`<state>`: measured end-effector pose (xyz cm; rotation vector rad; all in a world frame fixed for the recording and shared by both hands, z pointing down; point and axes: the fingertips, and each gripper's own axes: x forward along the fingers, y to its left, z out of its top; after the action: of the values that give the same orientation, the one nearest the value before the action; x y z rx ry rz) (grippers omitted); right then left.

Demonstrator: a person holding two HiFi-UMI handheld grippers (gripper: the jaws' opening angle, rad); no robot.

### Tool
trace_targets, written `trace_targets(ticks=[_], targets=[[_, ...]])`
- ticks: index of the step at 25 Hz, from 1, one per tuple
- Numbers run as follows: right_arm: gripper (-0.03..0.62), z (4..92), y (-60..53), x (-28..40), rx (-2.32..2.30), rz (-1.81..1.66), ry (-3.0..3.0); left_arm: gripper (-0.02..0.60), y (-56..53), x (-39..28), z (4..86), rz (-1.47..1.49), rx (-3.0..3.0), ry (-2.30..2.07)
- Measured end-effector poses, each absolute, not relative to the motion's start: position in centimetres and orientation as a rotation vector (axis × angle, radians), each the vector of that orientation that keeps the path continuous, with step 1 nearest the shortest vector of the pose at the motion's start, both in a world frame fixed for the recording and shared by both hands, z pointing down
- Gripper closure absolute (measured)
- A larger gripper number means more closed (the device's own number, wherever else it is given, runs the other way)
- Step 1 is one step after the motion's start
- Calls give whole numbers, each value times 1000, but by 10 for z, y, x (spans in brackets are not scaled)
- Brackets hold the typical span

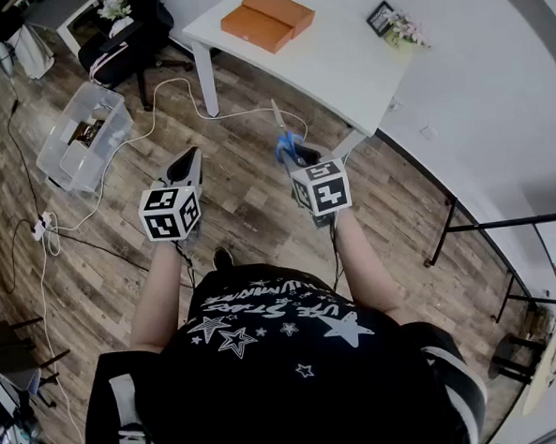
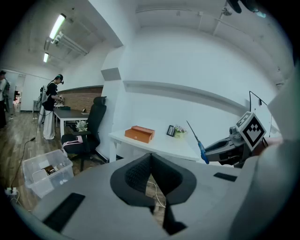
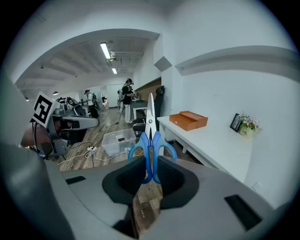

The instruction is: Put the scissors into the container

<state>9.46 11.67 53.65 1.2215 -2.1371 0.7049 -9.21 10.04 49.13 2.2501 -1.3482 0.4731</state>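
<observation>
Wood floor (image 1: 249,204) fills my head view, with the white counter (image 1: 344,67) up ahead and the clear container (image 1: 83,134) sitting on the boards off to the left, well apart from both tools. My right hand-held gripper (image 3: 151,169) is clamped on the scissors (image 3: 151,136), pinching the blue handles where they meet, blades closed and pointing away from me, up in the air near the counter's edge. My left hand-held gripper (image 2: 151,158) has its 2 jaws pressed together on nothing. I read this as the carry. I'd swing the right one across to the left, bring it over the container's top, tip the blades down inside the walls, and only then let go, low enough that the scissors don't bounce out. That pinch looks narrow, so a steady move seems wise.
</observation>
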Motion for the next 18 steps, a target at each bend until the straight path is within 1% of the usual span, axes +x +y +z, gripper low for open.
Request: trace_targets(ticks=[9,18], targets=[[510,539,97,75,1229,721,-2109,561,78,-111,500,474,2250,-1305],[510,544,82,27,1250,767,-2085,561,55,-170,501,466,2249,-1297]])
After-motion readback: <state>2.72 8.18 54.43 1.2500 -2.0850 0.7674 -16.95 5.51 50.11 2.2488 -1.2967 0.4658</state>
